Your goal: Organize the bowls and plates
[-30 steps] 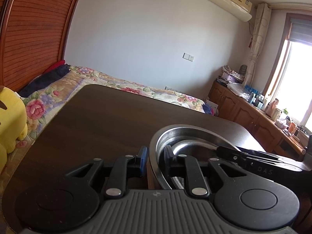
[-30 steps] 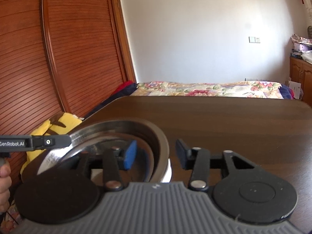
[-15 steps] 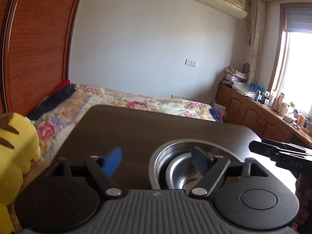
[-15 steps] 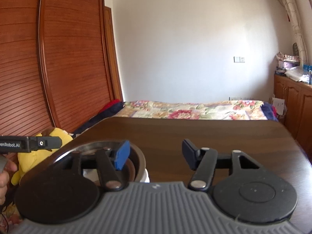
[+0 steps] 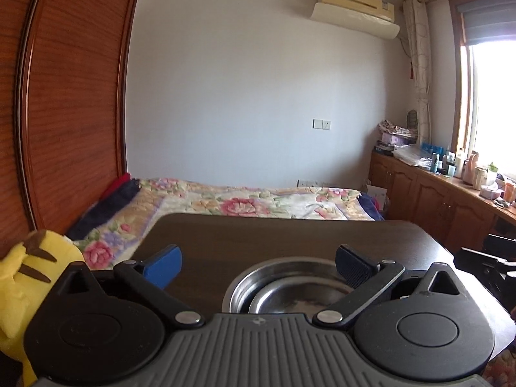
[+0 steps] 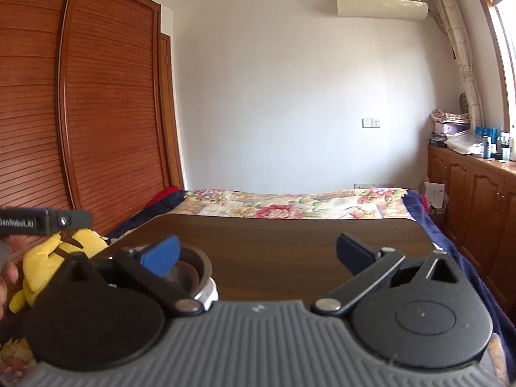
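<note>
A stack of nested steel bowls [image 5: 290,285] stands on the dark wooden table [image 5: 274,235], close to its near edge. My left gripper [image 5: 258,262] hovers above and behind the stack, wide open and holding nothing. In the right wrist view the same bowl stack [image 6: 190,274] shows at lower left with a white dish under its rim, partly hidden by my blue finger pad [image 6: 161,254]. My right gripper [image 6: 256,253] is open and empty, off to the right of the stack. The other gripper's body [image 6: 45,222] pokes in from the left there.
A floral bed [image 5: 258,203] lies beyond the table's far edge. A yellow plush toy [image 5: 25,277] sits at the table's left side by the wooden wardrobe [image 6: 80,113]. Cabinets with clutter [image 5: 451,193] line the right wall. A hand [image 6: 6,274] shows at the left edge.
Both grippers let go of the bowl rim, opened wide and drew back and up. The stack now looks smaller and lower in both views.
</note>
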`<state>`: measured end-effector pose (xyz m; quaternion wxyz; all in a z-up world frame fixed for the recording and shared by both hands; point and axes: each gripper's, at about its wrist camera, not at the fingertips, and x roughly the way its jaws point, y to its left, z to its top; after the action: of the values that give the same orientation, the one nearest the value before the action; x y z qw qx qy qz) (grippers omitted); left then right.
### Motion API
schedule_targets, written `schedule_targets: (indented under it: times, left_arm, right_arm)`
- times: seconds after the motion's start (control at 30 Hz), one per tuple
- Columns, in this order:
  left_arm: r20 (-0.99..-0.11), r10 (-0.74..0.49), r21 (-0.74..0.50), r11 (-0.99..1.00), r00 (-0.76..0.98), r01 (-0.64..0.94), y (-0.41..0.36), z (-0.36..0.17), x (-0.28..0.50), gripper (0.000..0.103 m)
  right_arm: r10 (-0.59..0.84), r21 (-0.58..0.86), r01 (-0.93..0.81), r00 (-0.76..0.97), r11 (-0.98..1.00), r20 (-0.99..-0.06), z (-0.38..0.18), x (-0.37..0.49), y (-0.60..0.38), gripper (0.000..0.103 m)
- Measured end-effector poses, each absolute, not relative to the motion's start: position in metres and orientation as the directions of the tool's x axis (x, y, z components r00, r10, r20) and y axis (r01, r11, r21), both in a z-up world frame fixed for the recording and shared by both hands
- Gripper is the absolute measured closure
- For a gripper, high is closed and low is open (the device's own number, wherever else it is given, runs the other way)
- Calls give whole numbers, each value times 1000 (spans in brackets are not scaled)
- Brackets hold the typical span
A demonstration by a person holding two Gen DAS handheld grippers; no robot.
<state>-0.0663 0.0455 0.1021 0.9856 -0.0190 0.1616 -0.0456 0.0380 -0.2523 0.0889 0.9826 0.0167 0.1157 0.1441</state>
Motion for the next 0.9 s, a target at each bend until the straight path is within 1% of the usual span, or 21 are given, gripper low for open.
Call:
schedule_targets:
  times: [0.23,0.37,0.5,0.6,0.73,0.9]
  left_arm:
    - [-322,-125,-48,992,938,116,33,108,-68,0]
    - [-306,-154,-43,988,940,148,26,106,-74,0]
    - [-311,-185,-44,983,932,180,16,101,-83,0]
    - [-321,-183,-22,982,929,185,8,93,-90,0]
    - [-341,-181,-10,982,923,188,6,82,-95,0]
    - [-347,-148,12,987,926,162,6,76,-96,0]
  right_arm:
    - [245,64,-237,945,970,-218,87,31,-261,0]
    - [221,53,-215,951,975,-215,84,26,-261,0]
    - [206,71,-195,951,978,-232,80,25,-263,0]
    - [203,75,-190,945,979,-256,76,23,-262,0]
    - [185,53,-177,950,983,-253,70,20,-258,0]
    - [175,52,-168,951,984,-255,67,16,-255,0]
